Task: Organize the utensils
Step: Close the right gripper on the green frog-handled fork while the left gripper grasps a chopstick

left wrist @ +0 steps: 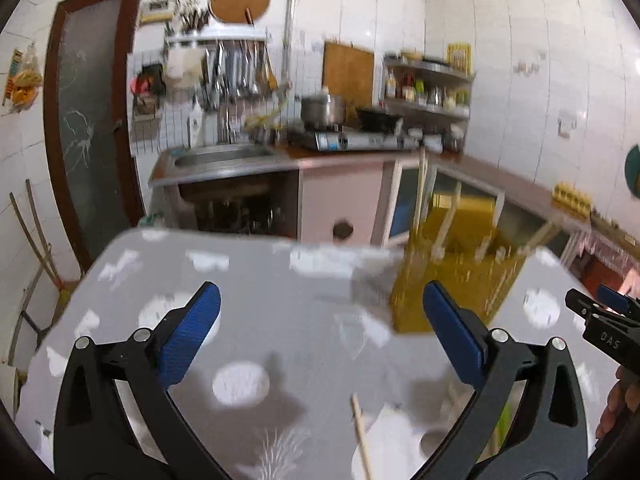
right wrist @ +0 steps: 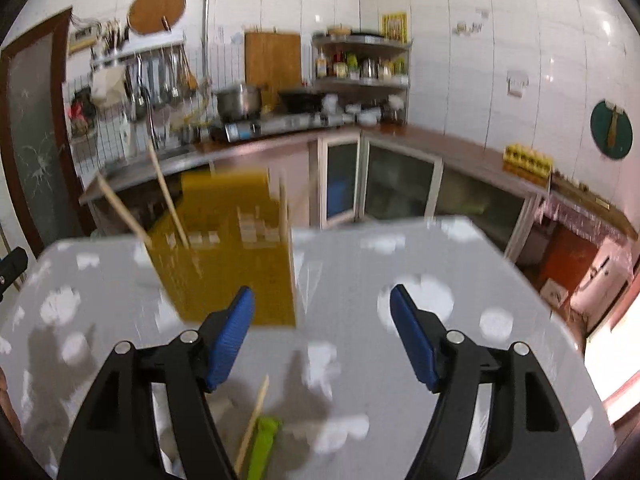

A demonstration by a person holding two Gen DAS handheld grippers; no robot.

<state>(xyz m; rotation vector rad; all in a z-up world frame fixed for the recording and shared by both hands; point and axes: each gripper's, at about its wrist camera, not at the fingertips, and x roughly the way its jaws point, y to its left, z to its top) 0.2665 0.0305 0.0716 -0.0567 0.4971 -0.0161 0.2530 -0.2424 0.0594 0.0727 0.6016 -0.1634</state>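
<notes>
A yellow perforated utensil basket [left wrist: 452, 268] stands on the grey patterned table [left wrist: 256, 320], with several wooden chopsticks [left wrist: 420, 188] sticking up out of it. It also shows in the right wrist view [right wrist: 236, 256], with chopsticks [right wrist: 168, 196] leaning left. My left gripper [left wrist: 320, 320] is open and empty above the table, left of the basket. A loose chopstick [left wrist: 362, 436] lies near the bottom edge. My right gripper [right wrist: 322, 324] is open and empty, right of the basket; a chopstick [right wrist: 252, 424] and a green utensil [right wrist: 262, 448] lie below it. The right gripper [left wrist: 600, 312] shows at the left view's right edge.
Behind the table runs a kitchen counter with a sink [left wrist: 224, 158], a gas stove with a pot [left wrist: 324, 110] and a spice shelf [right wrist: 360, 64]. Hanging utensils [left wrist: 236, 68] are on the wall rack. A dark door [left wrist: 88, 120] is at the left.
</notes>
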